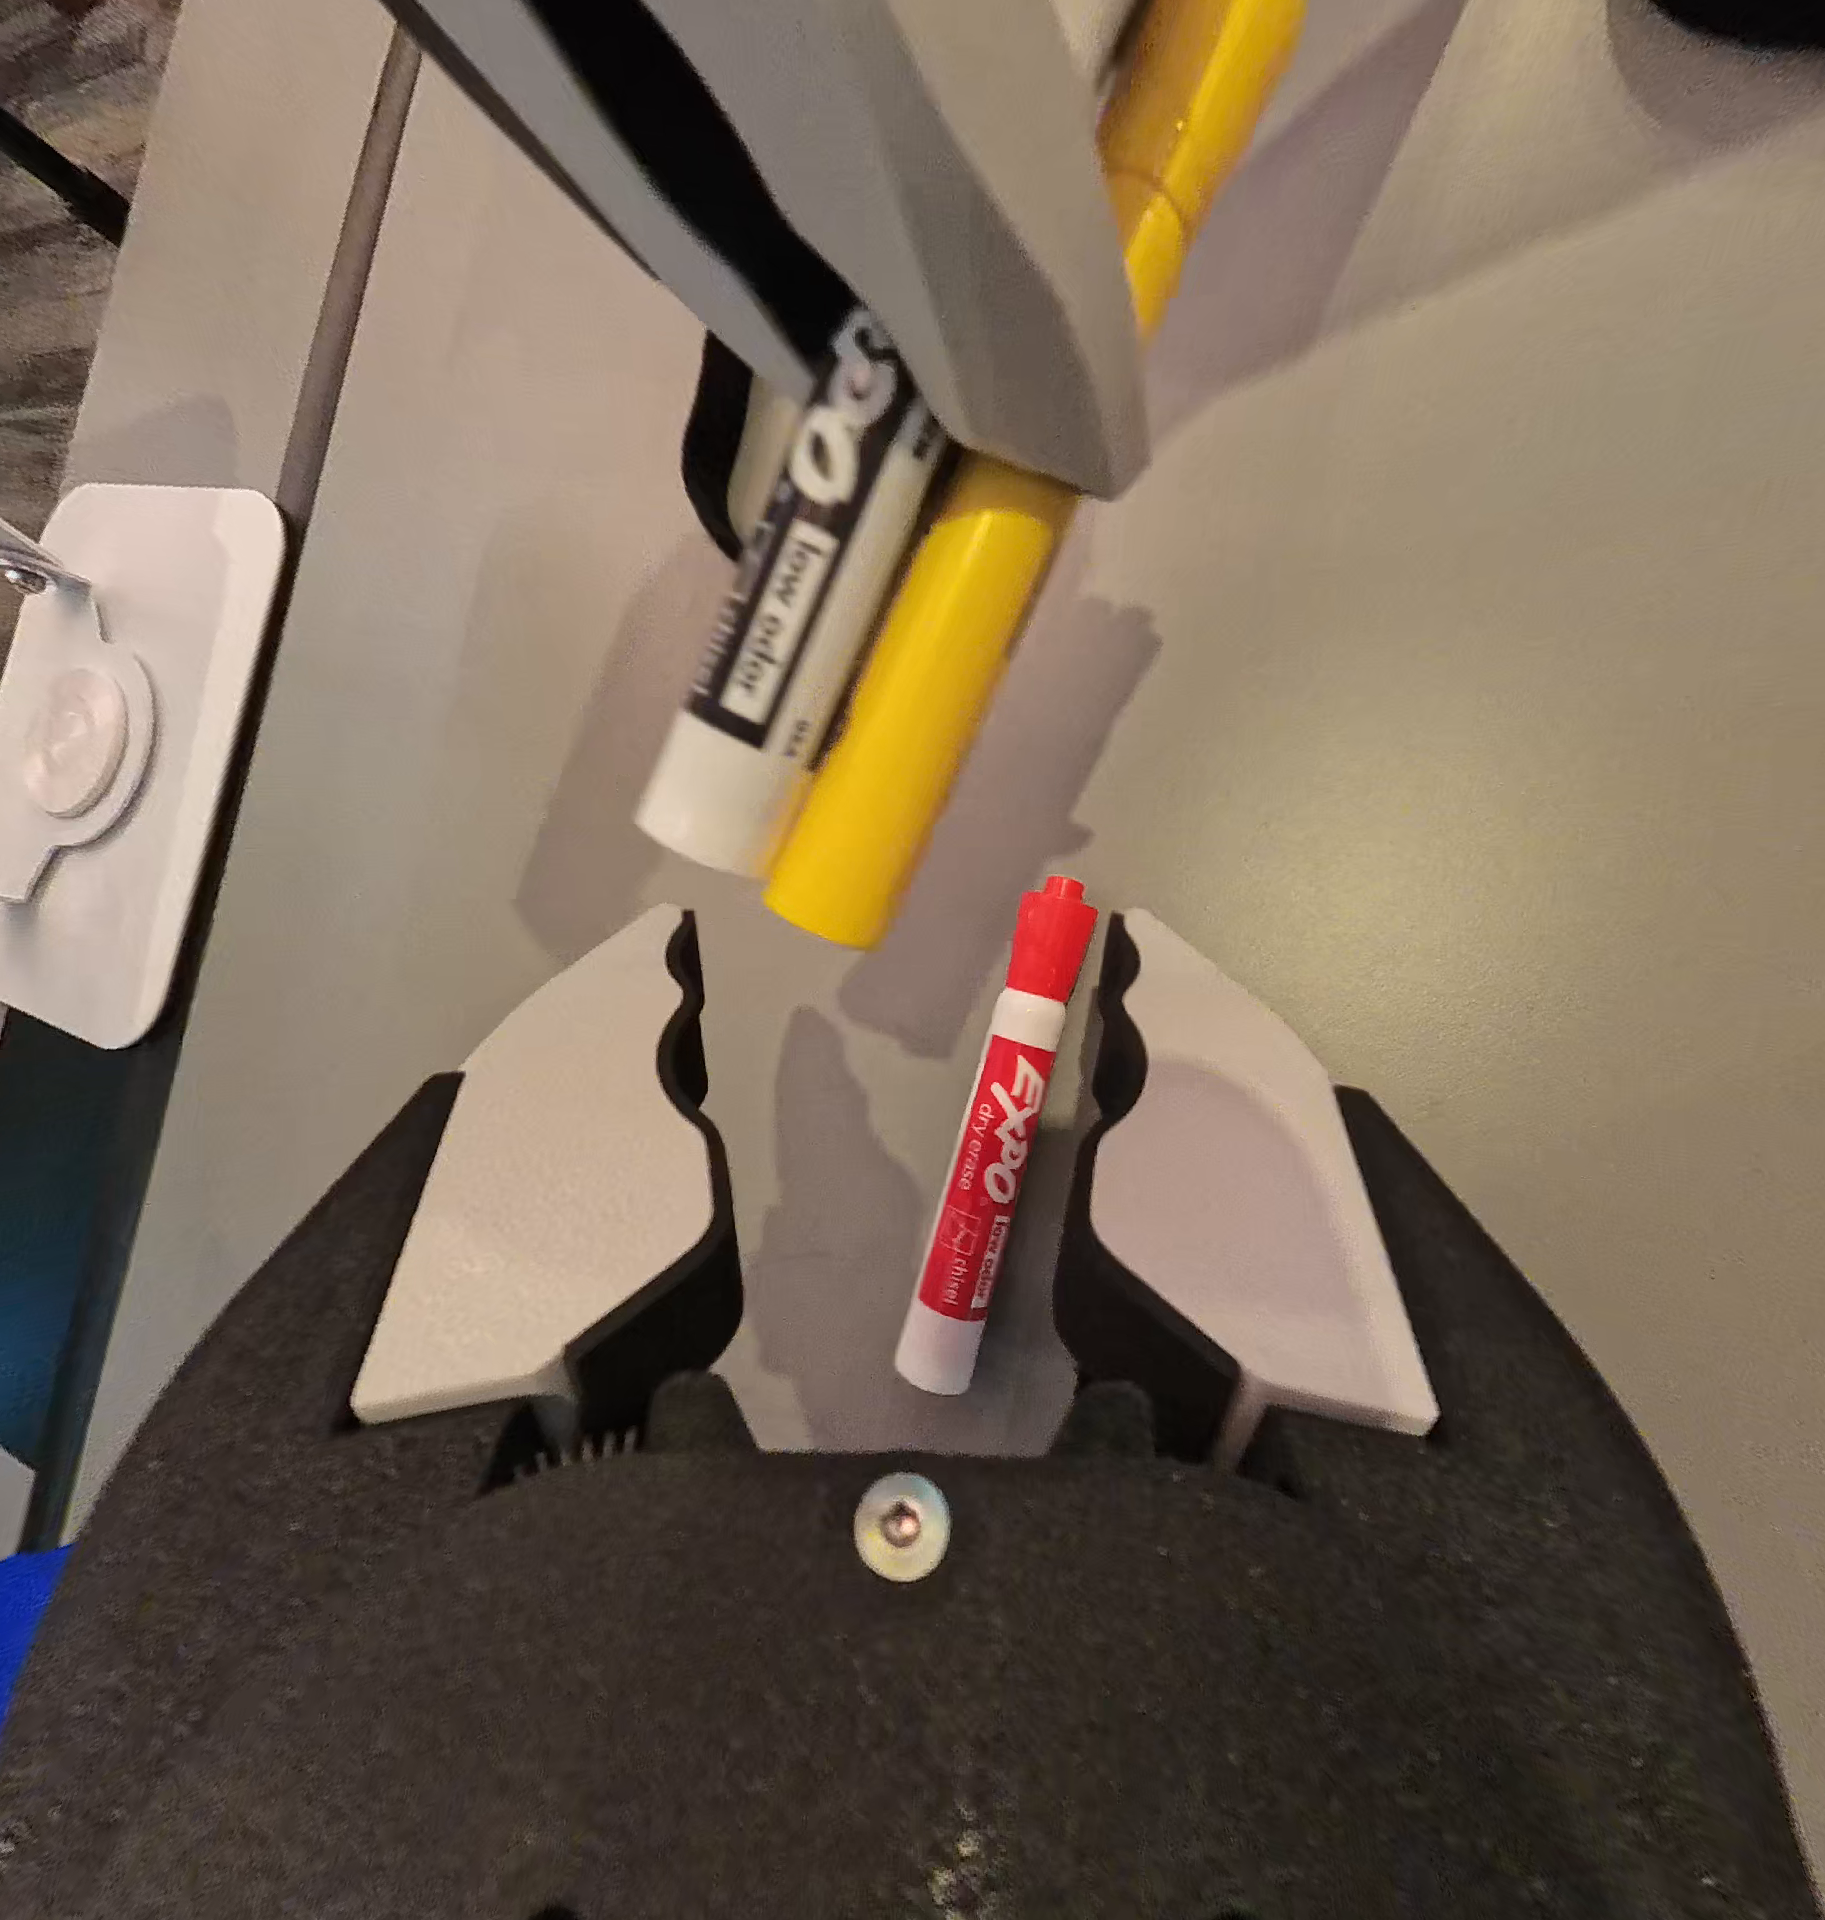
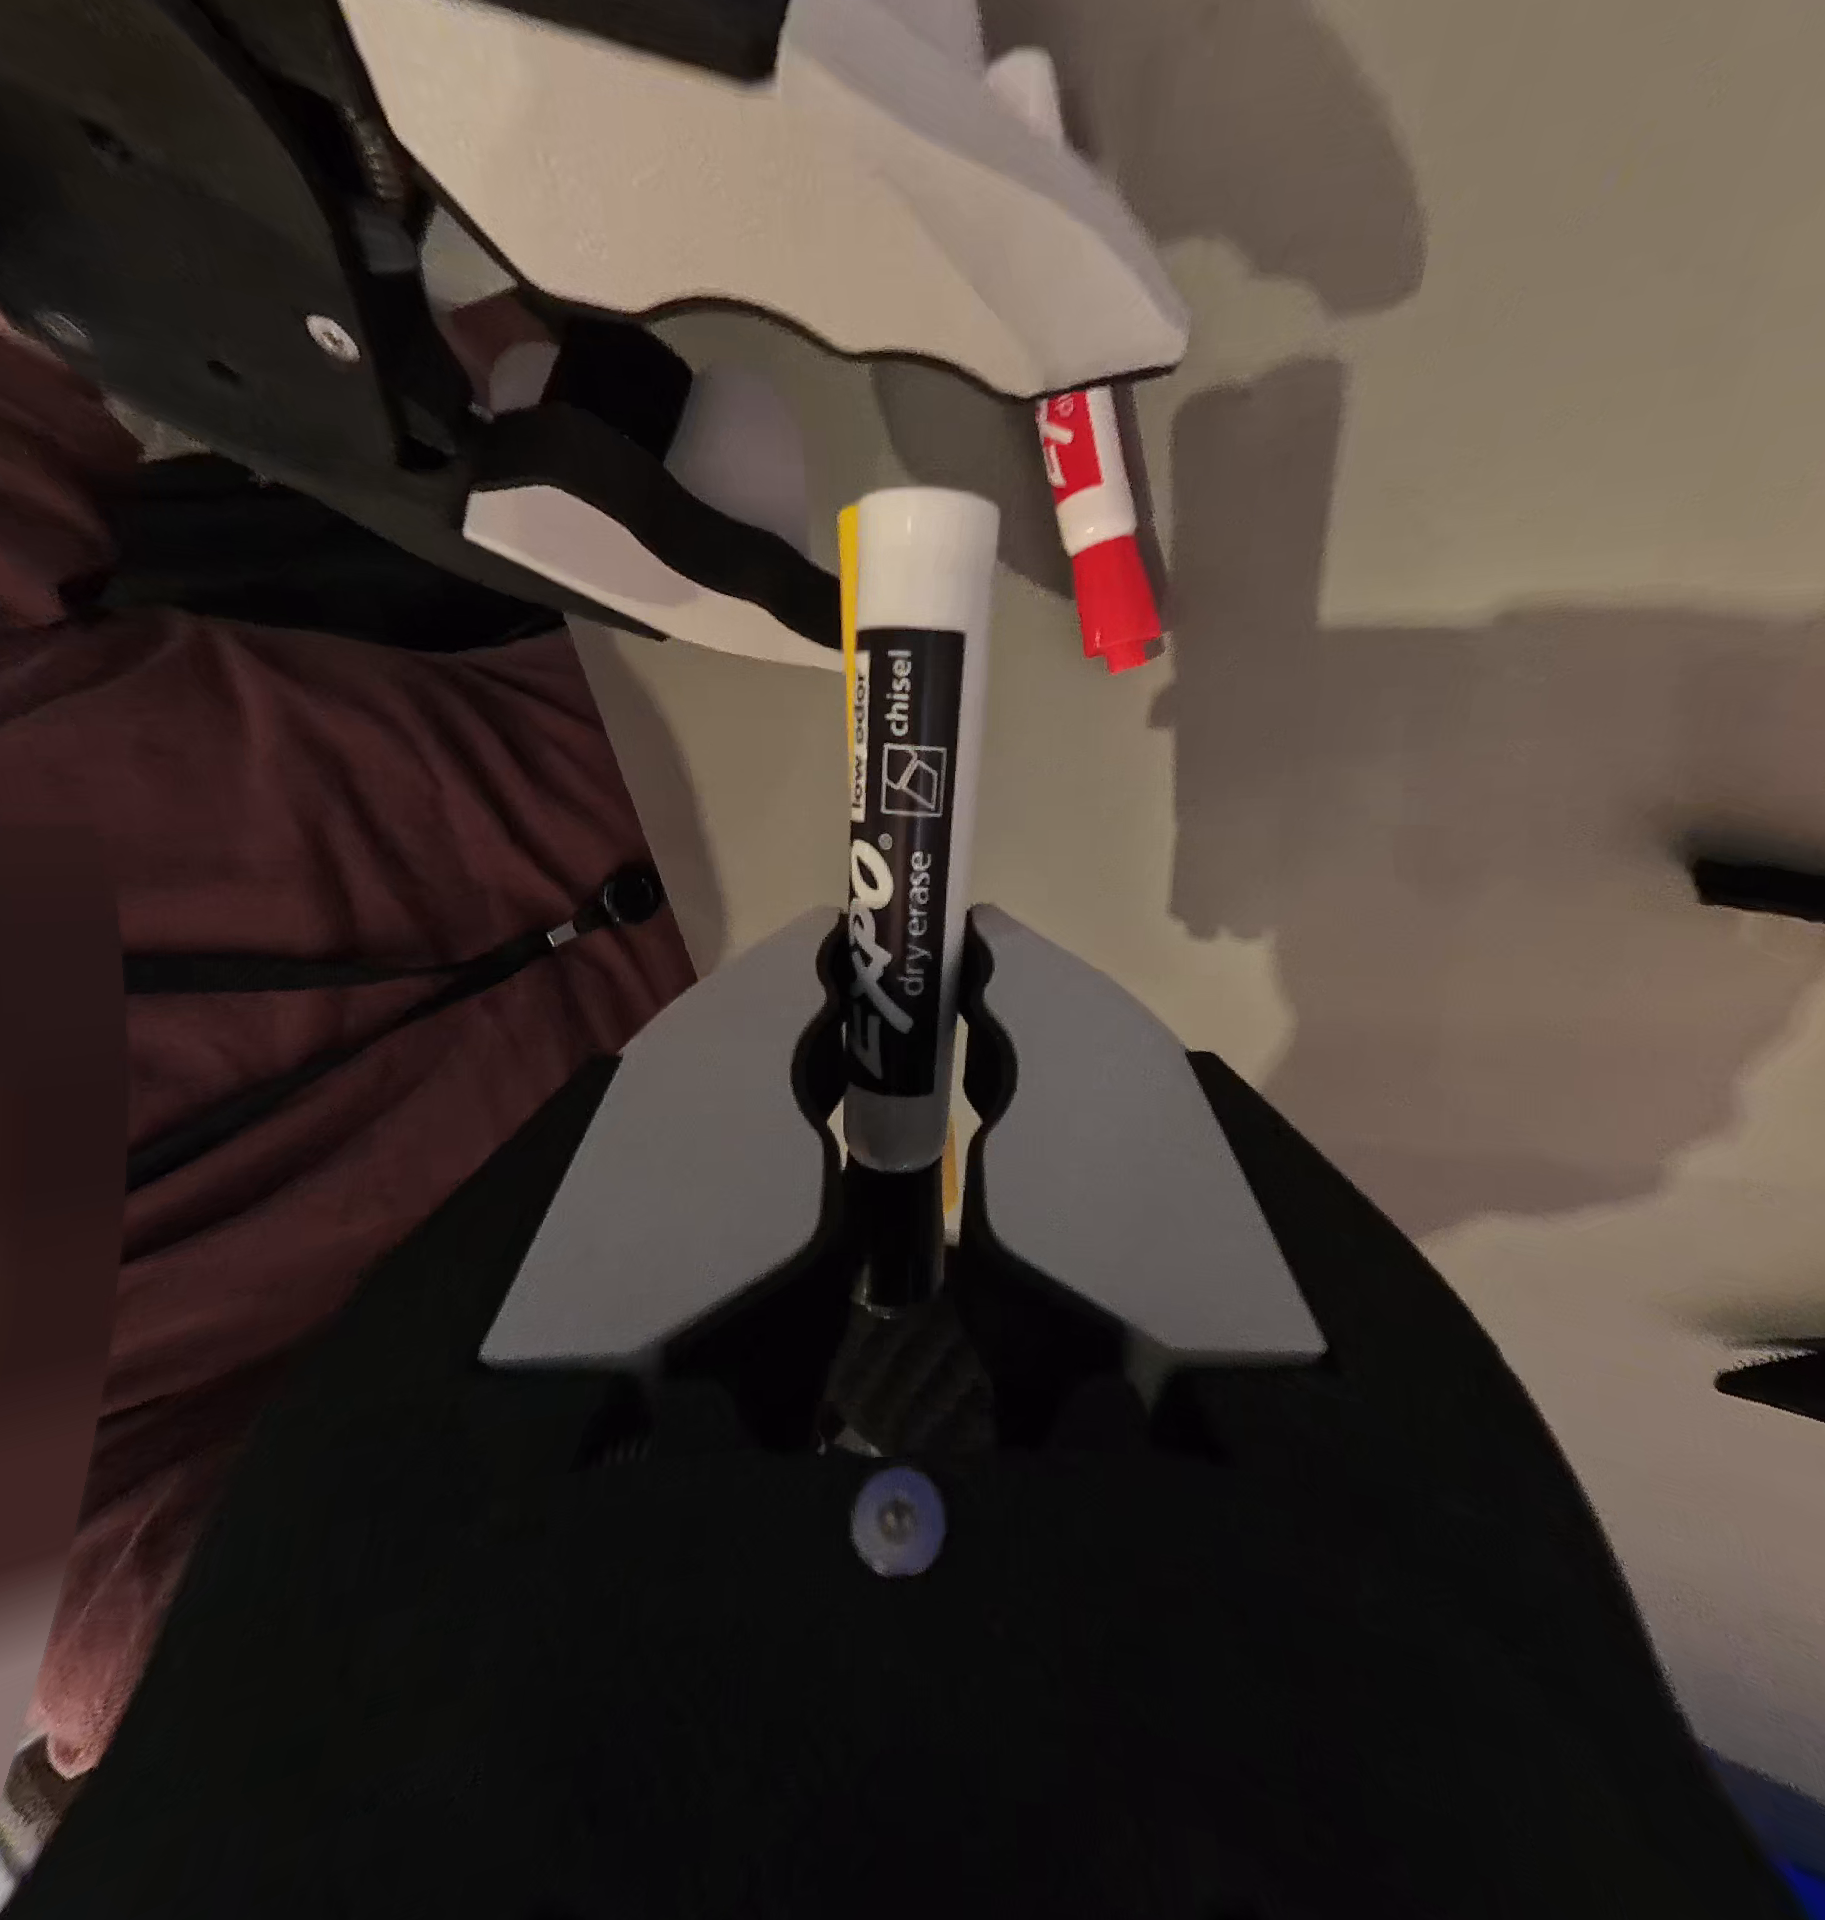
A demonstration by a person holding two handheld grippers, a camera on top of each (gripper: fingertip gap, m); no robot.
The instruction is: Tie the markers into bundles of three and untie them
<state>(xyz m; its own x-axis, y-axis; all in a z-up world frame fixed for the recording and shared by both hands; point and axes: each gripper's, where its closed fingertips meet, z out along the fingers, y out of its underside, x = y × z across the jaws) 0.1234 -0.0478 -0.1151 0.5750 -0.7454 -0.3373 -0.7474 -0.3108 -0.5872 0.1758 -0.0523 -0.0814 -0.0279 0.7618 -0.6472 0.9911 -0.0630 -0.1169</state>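
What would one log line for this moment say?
right tongs: shut on black marker, yellow marker | left tongs: open around red marker on table

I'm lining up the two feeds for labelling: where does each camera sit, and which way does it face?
Left wrist view: on the left gripper, looking down along its open fingers at the red marker lying on the grey table; the right gripper's fingers enter from above.
Right wrist view: on the right gripper, facing back toward the person's maroon sleeve; it is shut on the black marker and yellow marker.
Shared: all three markers, each other's gripper.
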